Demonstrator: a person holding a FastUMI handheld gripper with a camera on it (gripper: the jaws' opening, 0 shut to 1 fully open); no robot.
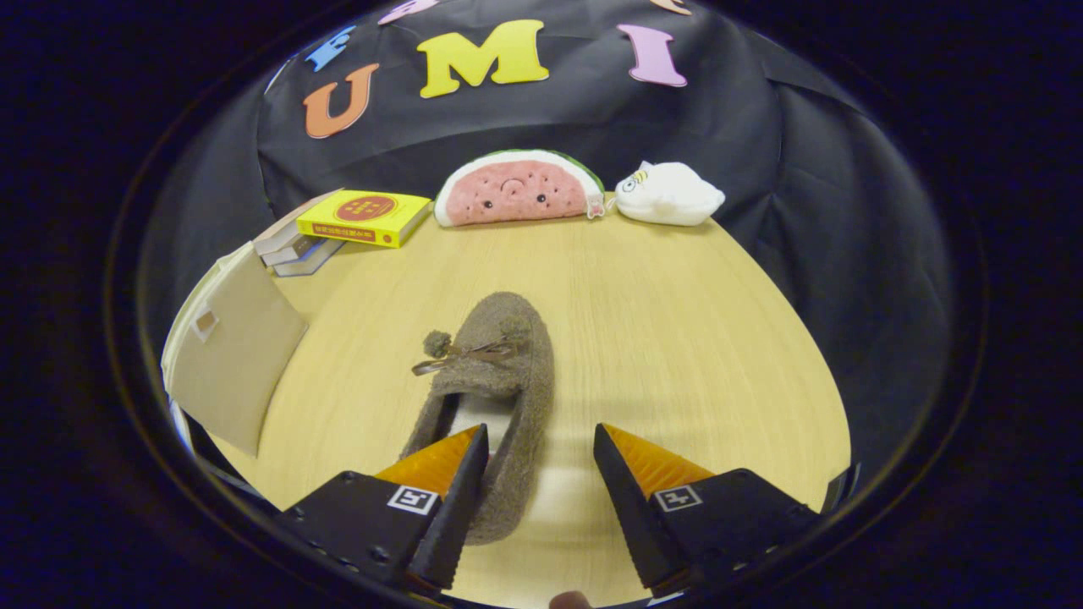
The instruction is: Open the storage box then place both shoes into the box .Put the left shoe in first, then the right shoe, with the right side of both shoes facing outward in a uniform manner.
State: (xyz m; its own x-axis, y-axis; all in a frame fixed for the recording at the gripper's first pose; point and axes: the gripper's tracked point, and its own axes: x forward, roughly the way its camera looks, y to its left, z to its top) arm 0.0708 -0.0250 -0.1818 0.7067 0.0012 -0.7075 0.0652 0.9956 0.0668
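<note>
One shoe: a brown fuzzy slipper [499, 397] lies on the bench [677, 338], toe pointing far, heel near, with a small bow and pompoms across its top.
Shoe position: its heel end sits between the two claw fingers, nearer the left one; the left fingertip [461, 474] overlaps the heel opening, while the right fingertip [622, 474] stands apart from the shoe's right side.
Claw [541, 444]: released, fingers spread wide, pressing on nothing; the spread looks set to straddle the heel wall, probably so the shoe can be lifted by its firmest edge.
Step, as a judgement: the approach to a grasp on this shoe; nothing is lifted yet.
Storage box [233, 355]: a beige box at the left of the bench, its flap or lid tilted up, seemingly opened so a shoe can go in; its inside is hidden.
Far edge: a stack of books [338, 228] with a yellow one on top at far left, a watermelon plush [516, 190] in the middle, a white plush [668, 194] to its right, all well apart from the shoe.
Risk: the off-centre claw may pinch only soft fabric.
</note>
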